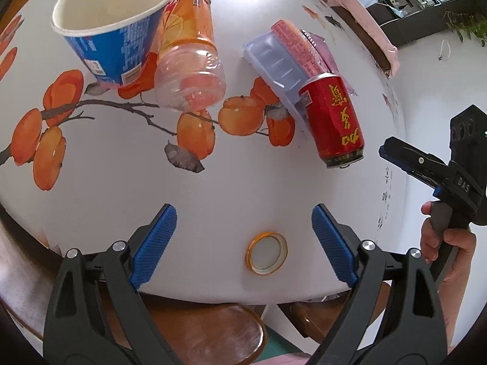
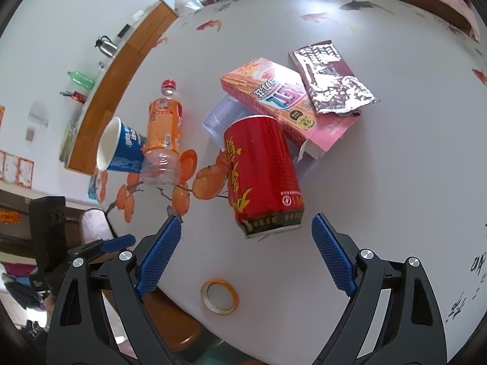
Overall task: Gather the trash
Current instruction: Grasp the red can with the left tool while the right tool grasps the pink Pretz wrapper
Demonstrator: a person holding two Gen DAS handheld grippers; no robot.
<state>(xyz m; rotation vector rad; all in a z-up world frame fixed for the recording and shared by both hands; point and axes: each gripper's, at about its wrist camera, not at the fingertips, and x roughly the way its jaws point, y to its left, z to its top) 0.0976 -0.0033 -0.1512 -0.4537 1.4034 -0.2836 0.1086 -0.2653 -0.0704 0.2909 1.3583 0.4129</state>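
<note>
Trash lies scattered over a round white bench printed with orange persimmon branches. Left hand-held gripper hovers over the near edge, blue ribbed pads spread wide, nothing between them; an orange-rimmed lid lies flat on the bench below the gap. Right hand-held gripper is likewise spread wide and empty, angled toward a red can lying on its side, just short of the pads. In the left wrist view the right tool shows at far right, a hand wrapped round its grey grip.

Materials: the red can is glossy metal with yellow characters. A clear plastic tray sits behind it, touching it. A pink cardboard box rests across the tray, one end flap open. A crinkled silver-and-purple foil wrapper overlaps the box's far side. To the left, a clear plastic bottle with orange label and red cap lies on its side against a blue paper cup, also tipped over.

Room: wooden stools below the near edge, pale floor, a wood-topped counter far left.
</note>
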